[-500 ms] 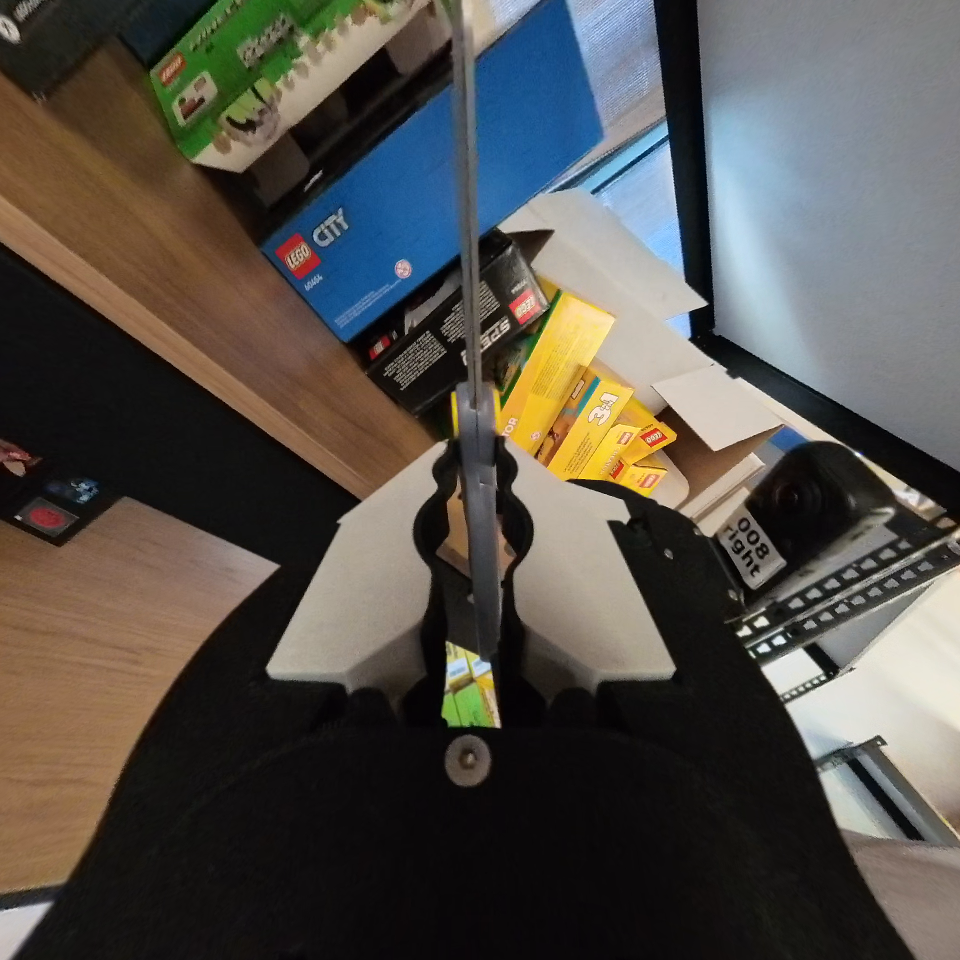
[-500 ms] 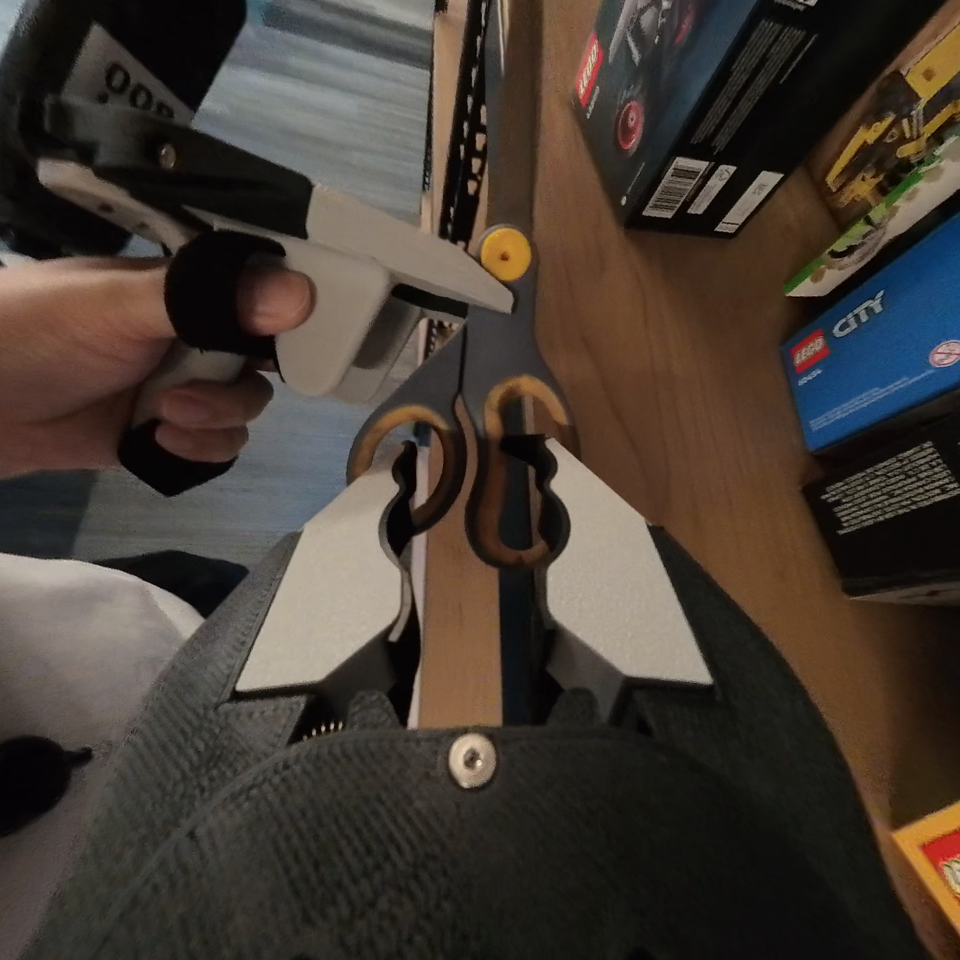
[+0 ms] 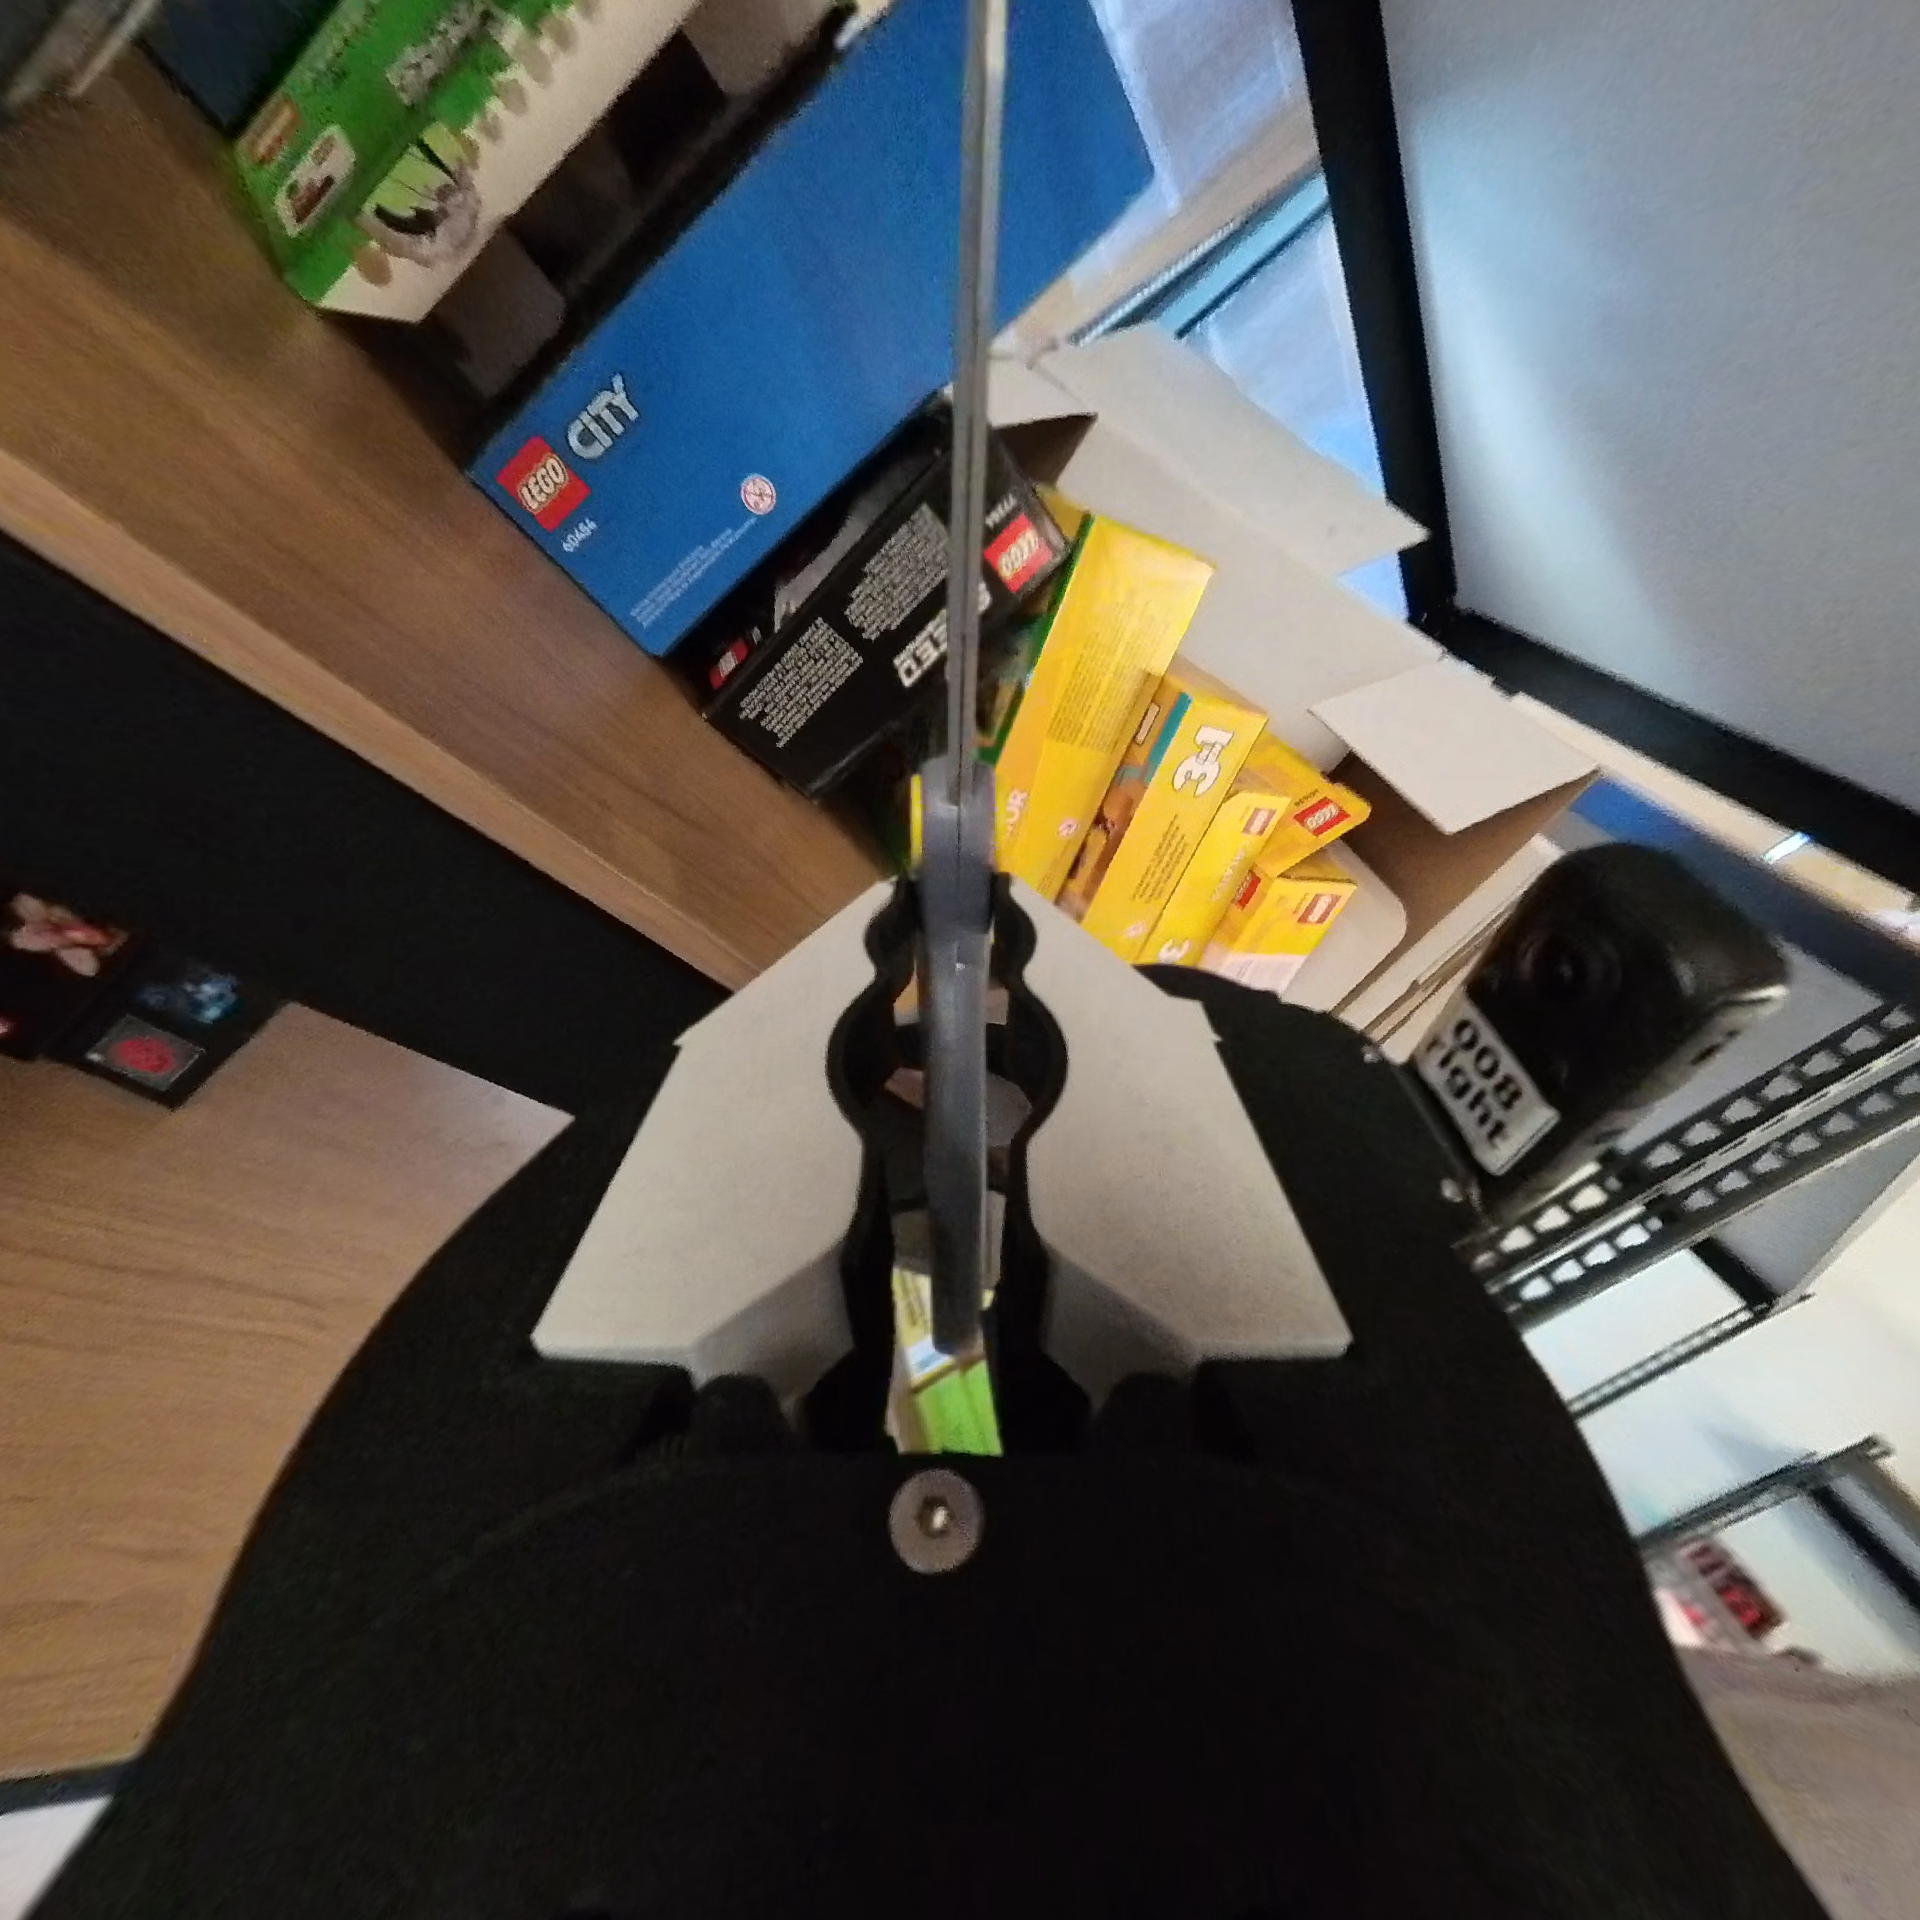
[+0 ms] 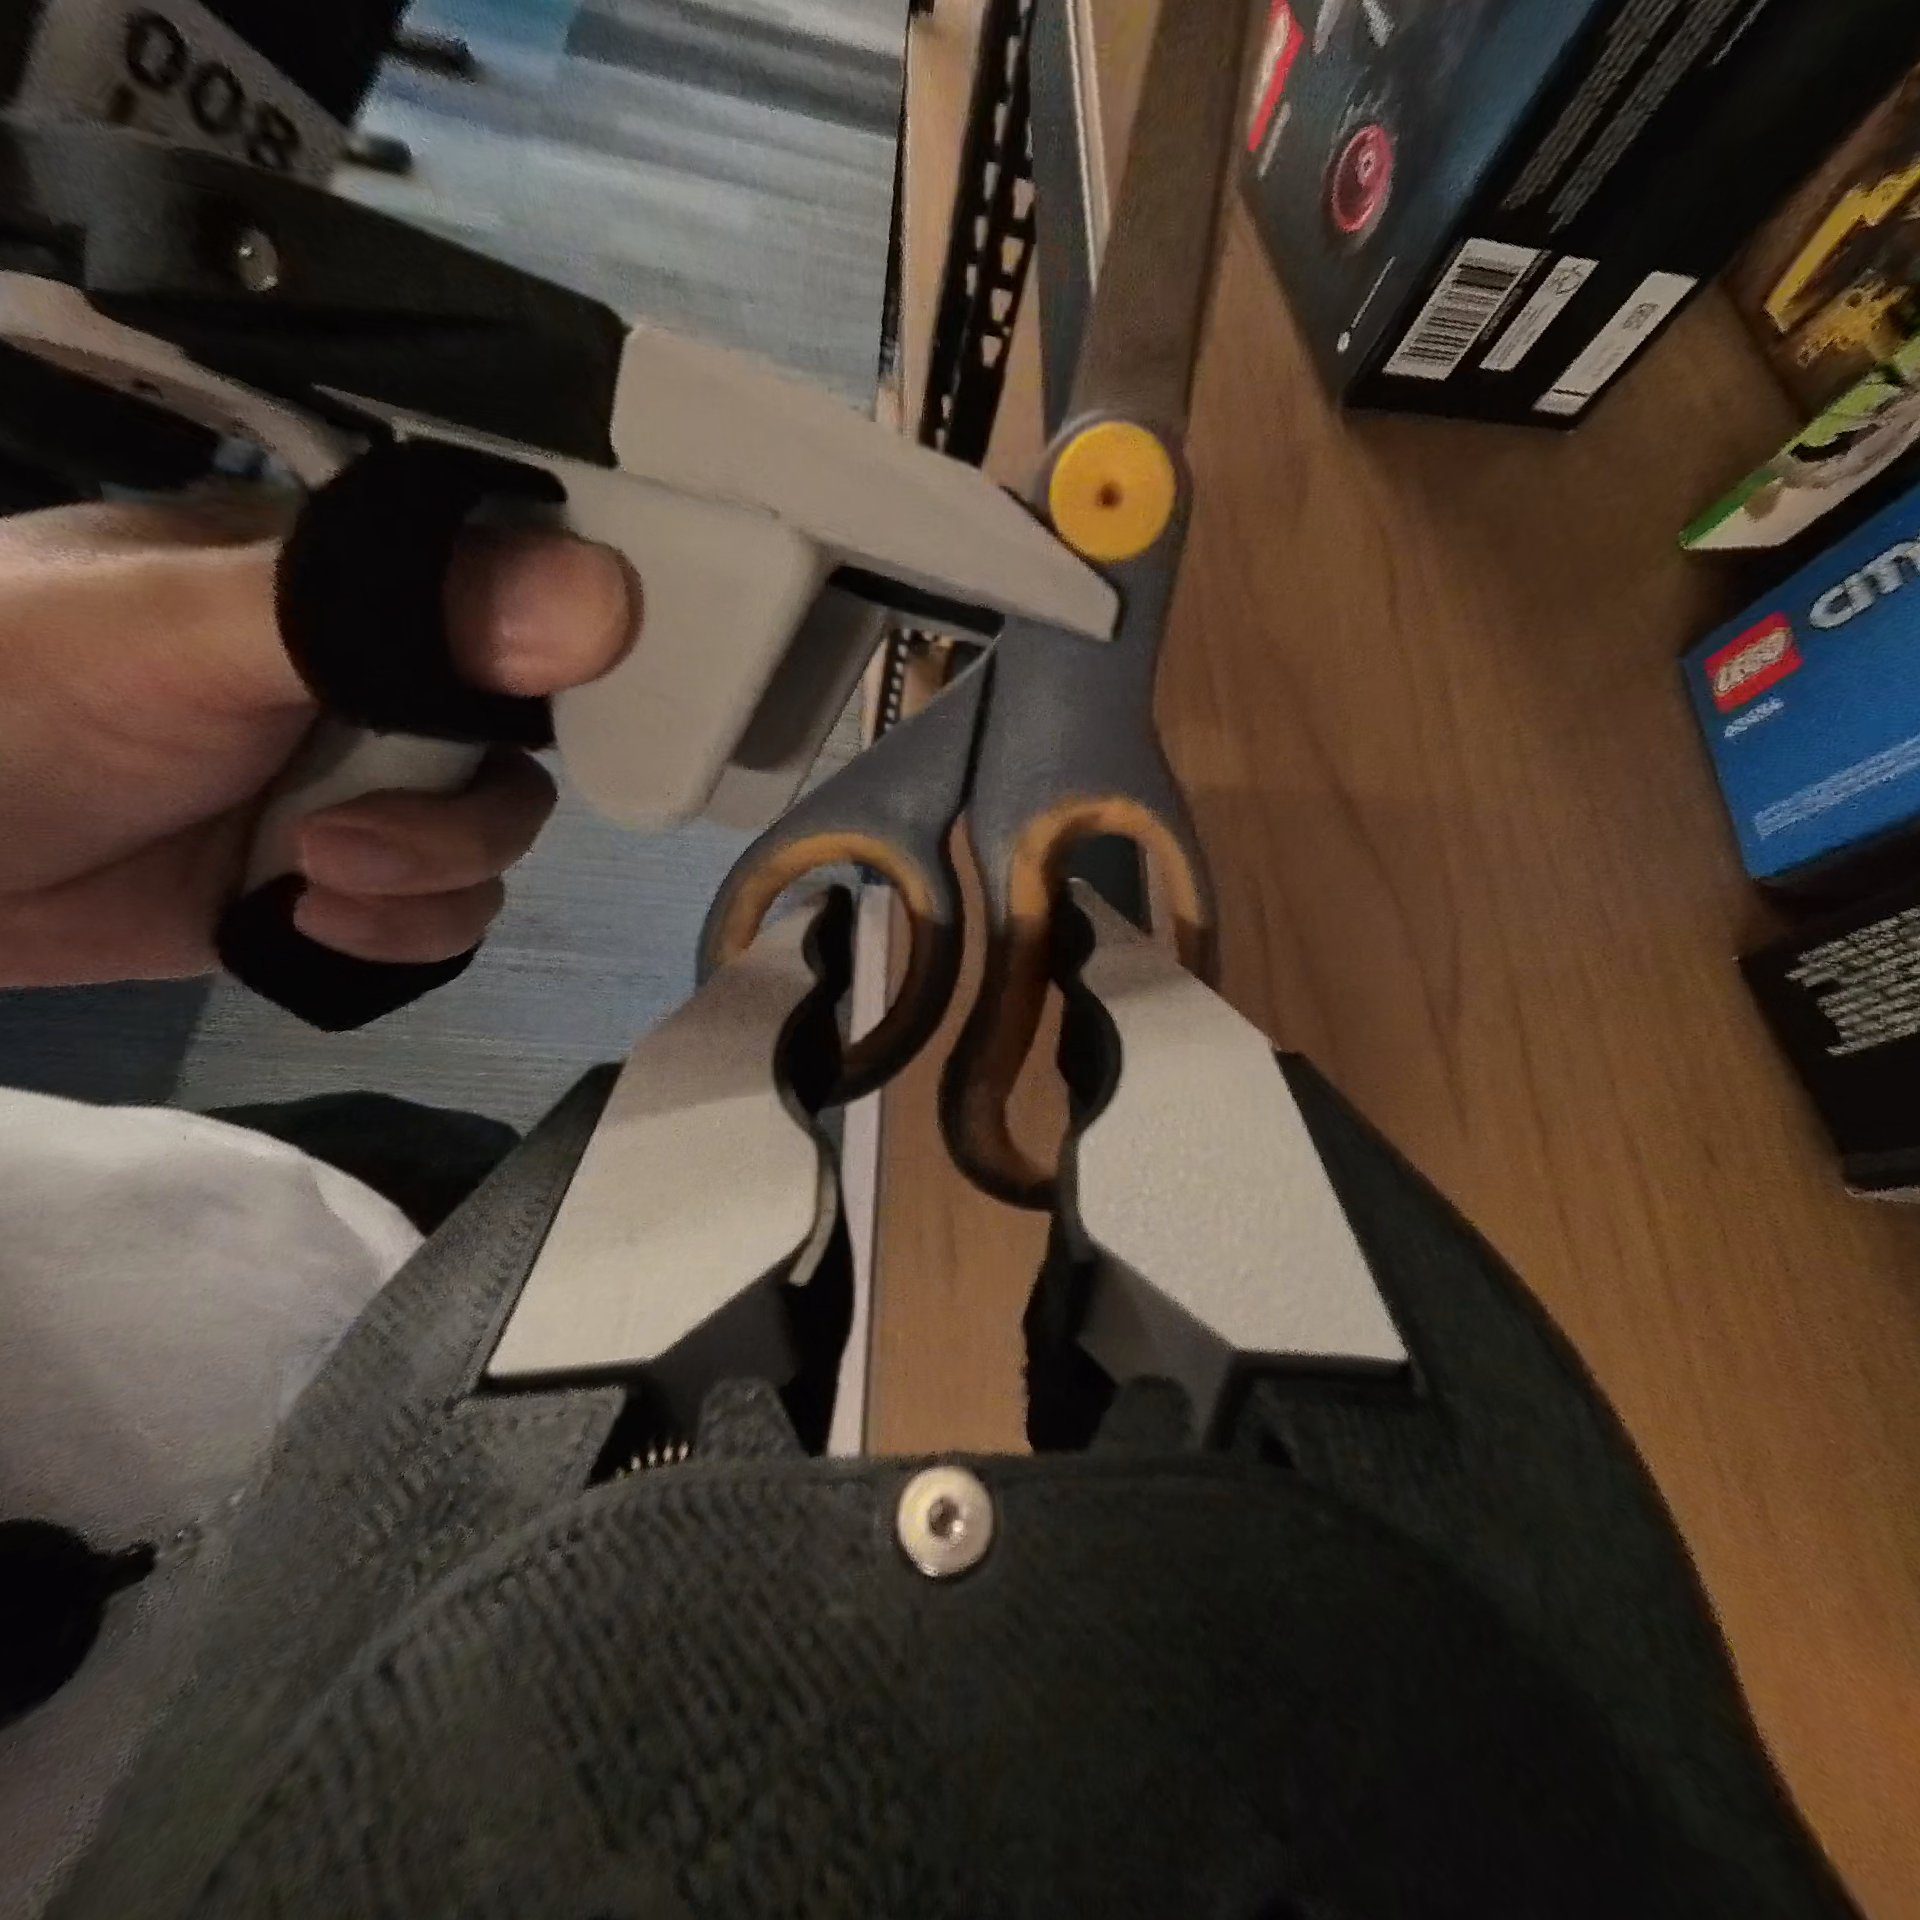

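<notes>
Grey-handled scissors with orange-lined finger loops and a yellow pivot cap (image 4: 1110, 497) are held in the air between two grippers, blades closed and pointing away. The left gripper (image 3: 951, 1049) is clamped flat on the scissors' sides just behind the pivot. The right gripper (image 4: 940, 1023) has one grey fingertip (image 4: 1138, 997) threaded into each loop, jaws apart and pressing outward. A wooden shelf board (image 4: 1403, 831) lies behind, with a blue toy box (image 4: 1818, 727) toward its right edge and a black toy box (image 4: 1538, 187) toward its top edge. Likely hazards: the thin metal may pivot or slip in the left gripper's narrow hold; a fingertip may slide out of its loop; the blade tips may strike the boxes.
</notes>
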`<state>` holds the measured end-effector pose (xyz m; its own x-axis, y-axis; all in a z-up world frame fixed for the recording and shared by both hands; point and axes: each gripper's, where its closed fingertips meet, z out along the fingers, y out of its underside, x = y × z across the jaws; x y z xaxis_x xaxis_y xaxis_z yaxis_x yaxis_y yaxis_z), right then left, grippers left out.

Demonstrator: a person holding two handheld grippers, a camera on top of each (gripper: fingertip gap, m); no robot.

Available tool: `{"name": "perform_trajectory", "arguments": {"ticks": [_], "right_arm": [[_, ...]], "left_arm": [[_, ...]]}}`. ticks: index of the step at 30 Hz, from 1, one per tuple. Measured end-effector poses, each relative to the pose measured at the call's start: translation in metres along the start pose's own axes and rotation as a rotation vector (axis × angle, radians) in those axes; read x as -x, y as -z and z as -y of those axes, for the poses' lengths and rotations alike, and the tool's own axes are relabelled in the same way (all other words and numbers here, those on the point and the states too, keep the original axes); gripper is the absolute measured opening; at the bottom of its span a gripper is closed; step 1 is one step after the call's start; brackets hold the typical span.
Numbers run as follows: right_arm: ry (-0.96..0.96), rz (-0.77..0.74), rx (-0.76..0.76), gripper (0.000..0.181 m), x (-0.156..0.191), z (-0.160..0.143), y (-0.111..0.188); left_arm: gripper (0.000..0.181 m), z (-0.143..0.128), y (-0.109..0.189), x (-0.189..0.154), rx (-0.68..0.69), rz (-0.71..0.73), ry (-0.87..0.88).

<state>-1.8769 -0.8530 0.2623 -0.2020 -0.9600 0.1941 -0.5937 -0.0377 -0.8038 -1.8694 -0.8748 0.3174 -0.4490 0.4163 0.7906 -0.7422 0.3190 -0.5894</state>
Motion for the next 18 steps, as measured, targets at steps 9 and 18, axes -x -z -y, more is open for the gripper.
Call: {"name": "perform_trajectory", "arguments": {"ticks": [9,18], "right_arm": [[0.009,-0.06,-0.021,0.033,-0.006,0.003,-0.007],[-0.027,0.005,-0.061,0.019,-0.004,0.011,-0.006]], "left_arm": [[0.013,-0.002,-0.002,-0.009,-0.003,0.019,-0.047],[0.016,-0.001,-0.004,-0.021,0.015,0.007,-0.058]]}}
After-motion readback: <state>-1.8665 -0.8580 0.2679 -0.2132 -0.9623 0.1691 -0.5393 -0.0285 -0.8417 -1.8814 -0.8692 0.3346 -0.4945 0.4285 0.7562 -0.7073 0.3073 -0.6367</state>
